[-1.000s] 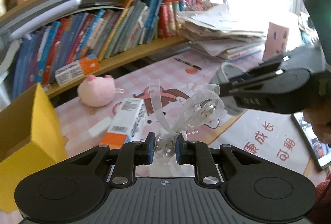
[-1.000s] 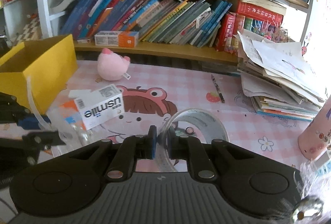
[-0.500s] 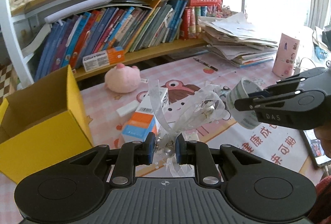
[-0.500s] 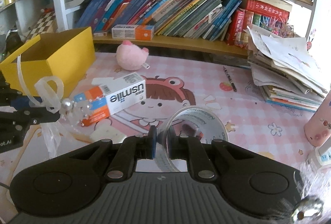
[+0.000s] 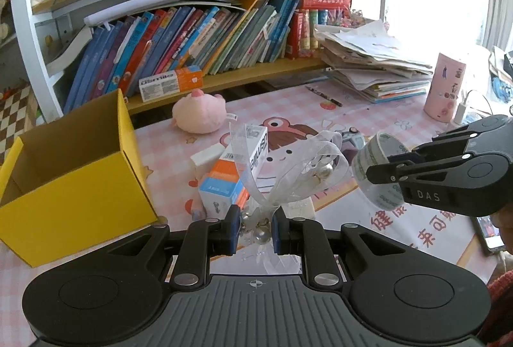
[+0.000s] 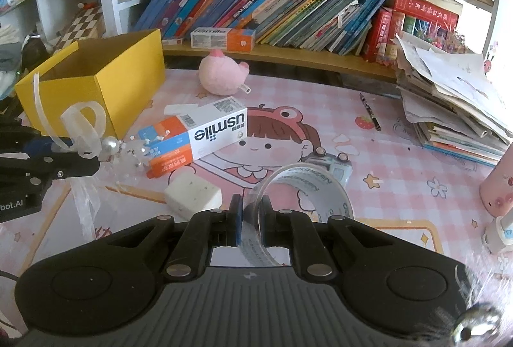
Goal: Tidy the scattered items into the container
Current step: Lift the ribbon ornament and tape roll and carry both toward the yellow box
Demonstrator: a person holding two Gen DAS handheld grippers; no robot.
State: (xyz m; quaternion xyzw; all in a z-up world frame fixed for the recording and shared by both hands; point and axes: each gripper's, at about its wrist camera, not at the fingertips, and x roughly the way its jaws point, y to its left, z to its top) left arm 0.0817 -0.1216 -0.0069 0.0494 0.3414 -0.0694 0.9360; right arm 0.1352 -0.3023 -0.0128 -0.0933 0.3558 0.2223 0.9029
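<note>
My left gripper [image 5: 255, 230] is shut on a sheer white ribbon bow with pearls [image 5: 298, 169], held above the table; the bow also shows in the right wrist view [image 6: 93, 135]. My right gripper [image 6: 250, 218] is shut on a clear tape roll [image 6: 307, 186], which also shows in the left wrist view [image 5: 378, 167]. The open yellow box [image 5: 73, 183] stands at the left; it also shows in the right wrist view [image 6: 96, 80]. On the table lie a usmile toothpaste box [image 6: 195, 135], a white eraser block [image 6: 192, 196], a pink plush [image 6: 222, 76] and a small toy car [image 6: 330, 165].
A bookshelf [image 6: 288, 7] runs along the back, with a second toothpaste box [image 6: 222, 37] on it. A stack of papers [image 6: 449, 97] lies at the right, a pen [image 6: 370, 111] near it, and a pink bottle [image 5: 444, 92] at the far right.
Both grippers have risen and drawn back from the table with their items still held. The yellow box has come more fully into view on the left.
</note>
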